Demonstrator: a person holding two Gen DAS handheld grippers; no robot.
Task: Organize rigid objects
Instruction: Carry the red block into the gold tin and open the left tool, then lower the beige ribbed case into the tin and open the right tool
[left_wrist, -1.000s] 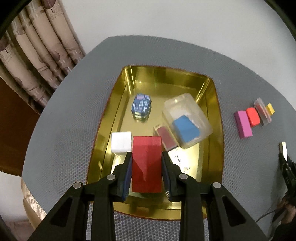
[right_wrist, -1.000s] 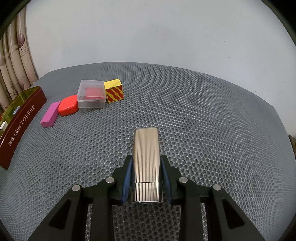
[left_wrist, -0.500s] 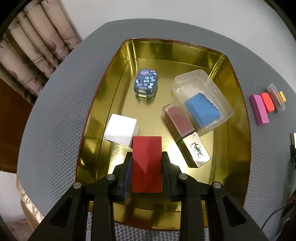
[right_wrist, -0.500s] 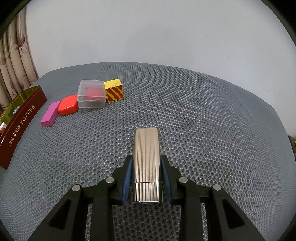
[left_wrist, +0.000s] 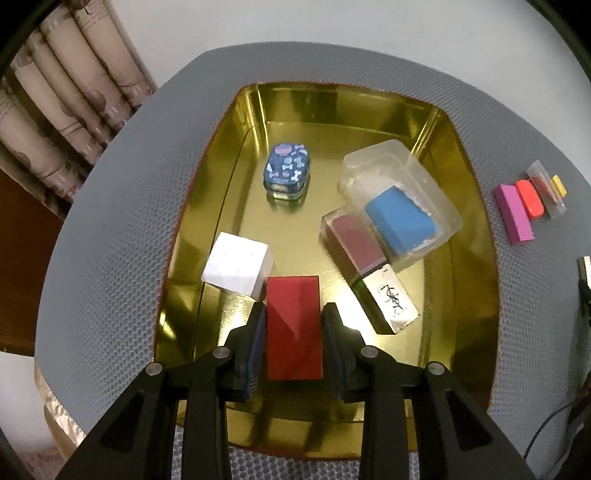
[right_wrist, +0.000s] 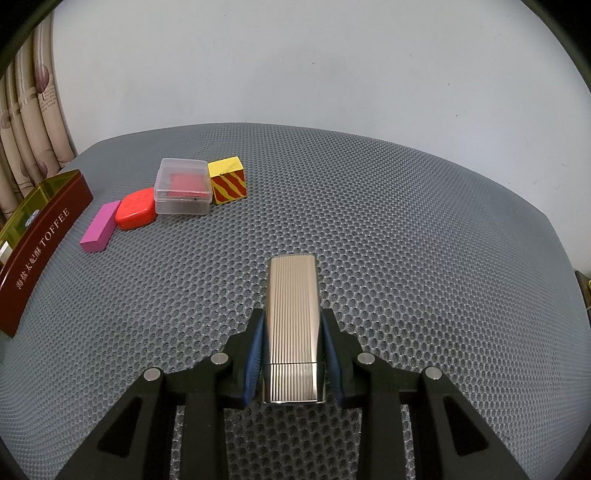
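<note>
Left wrist view: looking steeply down into the gold tray, with the left gripper straddling the red block. Jaws just eased apart, left pad against the block, a thin sliver of gap at the right pad. Resting on the tray floor at its near end, just beside the white cube. Right wrist view: right gripper clenched on the ribbed metal case, pads hugging both long sides, above the grey mat, well apart from the pink bar and clear box.
</note>
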